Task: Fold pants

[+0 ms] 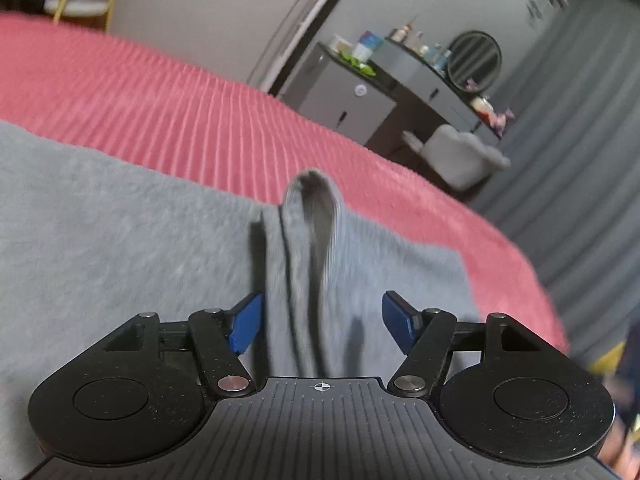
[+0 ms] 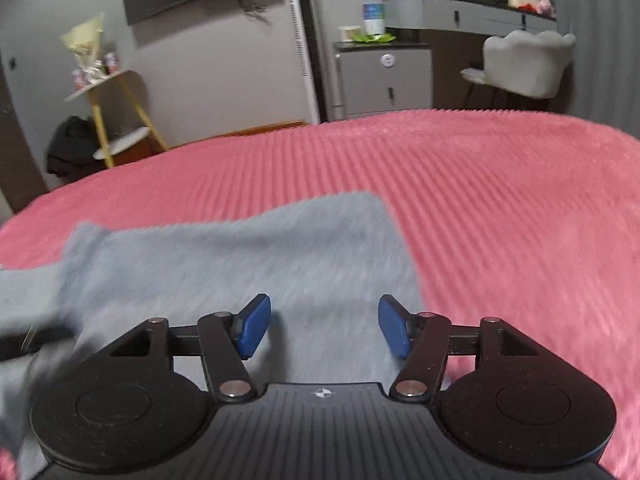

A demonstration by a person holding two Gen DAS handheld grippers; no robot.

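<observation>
Grey pants (image 2: pixel 240 264) lie spread on a pink bed (image 2: pixel 500 200). The left gripper (image 1: pixel 322 324) and the right gripper (image 2: pixel 324 326) hover above the cloth, fingers released. A fold looks just laid; next, regrasp an edge.

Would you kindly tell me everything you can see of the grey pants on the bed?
The grey pants are a soft, fleecy-looking fabric lying mostly flat on the pink ribbed bedspread. In the left wrist view, a raised fold stands up in a narrow loop between the open left tongs, whose pads do not press it. The right tongs hover open over a flat part. Motion blur hides seams and waistband.
</observation>
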